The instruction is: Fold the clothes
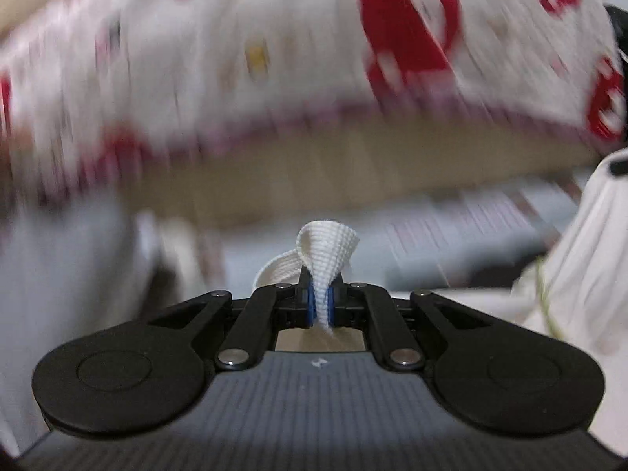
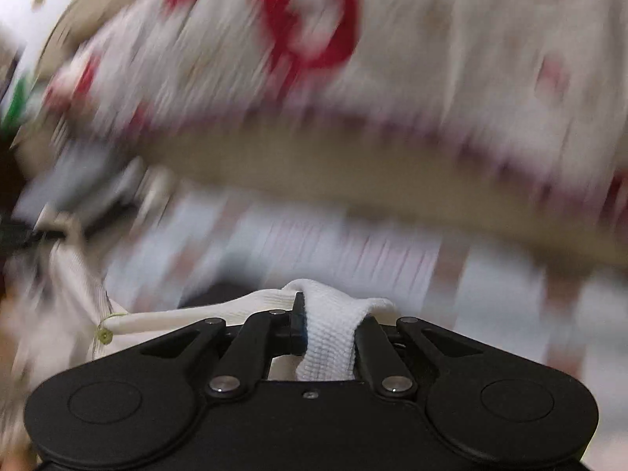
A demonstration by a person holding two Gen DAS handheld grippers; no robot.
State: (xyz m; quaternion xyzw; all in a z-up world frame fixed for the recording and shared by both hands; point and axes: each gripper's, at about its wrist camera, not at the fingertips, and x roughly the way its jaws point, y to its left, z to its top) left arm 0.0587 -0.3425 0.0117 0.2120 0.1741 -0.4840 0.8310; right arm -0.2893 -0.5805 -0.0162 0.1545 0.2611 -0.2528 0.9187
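Through my left wrist camera, my left gripper (image 1: 321,306) is clamped on a strip of white ribbed garment (image 1: 327,259). The knit is a coarse waffle weave, and the pinched edge stands up between the blue pads (image 1: 310,306) as a small curled cone, with a flat loop of the same band folding off to its left. The black linkage arms are drawn in tight around it. Beyond, everything is smeared by motion: a broad white cloth with red printed shapes (image 1: 298,51) fills the upper half, a tan band (image 1: 353,168) runs below it, and under that lies a pale striped surface that I cannot make out. At the right edge more of the white garment hangs in soft folds, with a thin yellow-green thread on it.

Through my right wrist camera, my right gripper (image 2: 325,333) is closed on the same white ribbed garment (image 2: 329,337). Here the band drapes over the right finger like a thick folded strap, its square-celled knit sharp against the black plastic, and it hides the gap so I see only the left finger's dark edge pressed to it. From the grip the fabric stretches leftward as a flat cream strip to a bunched mass, where a small yellow-green plastic tag (image 2: 105,333) sits. The red-printed cloth (image 2: 314,39) and tan band (image 2: 333,172) blur above.
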